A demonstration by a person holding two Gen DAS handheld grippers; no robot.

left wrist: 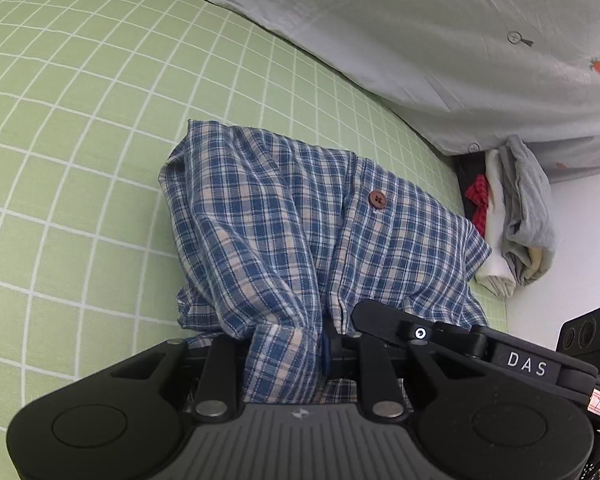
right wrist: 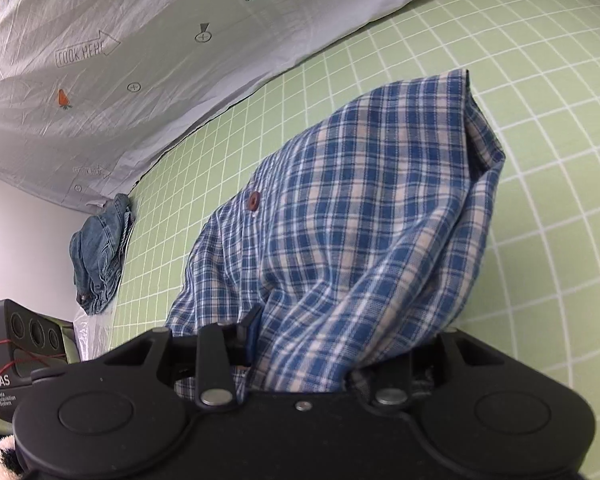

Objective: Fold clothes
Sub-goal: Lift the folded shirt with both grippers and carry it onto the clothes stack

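A blue and beige plaid shirt with a brown button lies bunched on the green grid bedsheet. My left gripper is shut on a fold of the shirt's near edge; the cloth hides its fingertips. In the right wrist view the same plaid shirt drapes up over my right gripper, which is shut on the shirt's near edge. Its button shows left of centre. The fingertips are hidden by cloth.
A grey quilt with carrot prints lies along the far side of the bed. A pile of folded grey, white and red clothes sits at one bed edge. Folded denim sits at the other edge. White wall beyond.
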